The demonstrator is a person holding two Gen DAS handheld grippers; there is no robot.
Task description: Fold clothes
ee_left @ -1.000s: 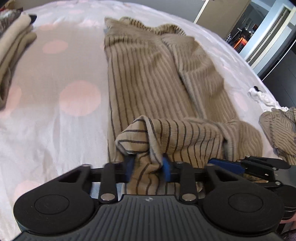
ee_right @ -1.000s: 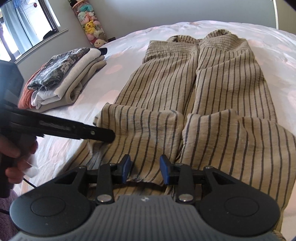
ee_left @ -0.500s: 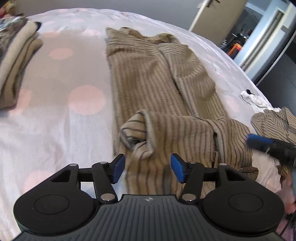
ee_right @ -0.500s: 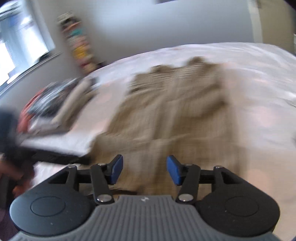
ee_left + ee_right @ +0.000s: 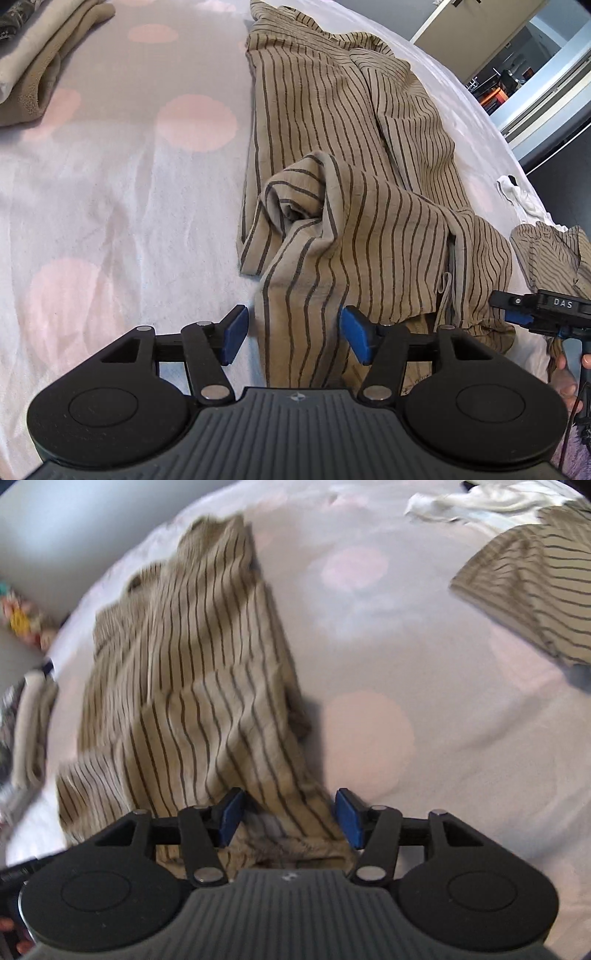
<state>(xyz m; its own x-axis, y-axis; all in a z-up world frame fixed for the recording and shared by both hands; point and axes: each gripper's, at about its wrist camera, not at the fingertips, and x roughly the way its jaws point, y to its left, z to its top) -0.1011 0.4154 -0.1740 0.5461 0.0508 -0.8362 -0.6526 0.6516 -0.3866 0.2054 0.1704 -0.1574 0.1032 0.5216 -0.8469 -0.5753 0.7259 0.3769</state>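
At the bottom of the left wrist view, the left gripper (image 5: 291,338) is hovering with its blue-padded fingers (image 5: 232,334) spread apart, gripping nothing, with the near hem of the striped trousers (image 5: 351,206) lying between and just beyond them. At the bottom of the right wrist view, the right gripper (image 5: 290,818) is likewise standing open, its fingers straddling a bunched corner of the same trousers (image 5: 207,686) without closing on it.

Across the middle of both frames the trousers are lying on the bed (image 5: 110,206), waistband at the far end, with the leg ends doubled back over the thighs. That fold is sitting loosely: toward the left of the left wrist view one corner is puckering up into a hollow ridge, and the layers are not squaring up. By my judgement the garment is partway folded, needing smoothing and at least one more fold.

Its cloth is looking thin, crinkled and limp, tan with narrow dark stripes. The bedsheet is appearing pale with soft pink dots, lightly creased.

Farther off, in the upper left of the left wrist view, a stack of folded clothes (image 5: 33,62) is resting. At the right edge, another striped garment (image 5: 550,254) and a white one (image 5: 521,195) are lying crumpled, seemingly awaiting folding.
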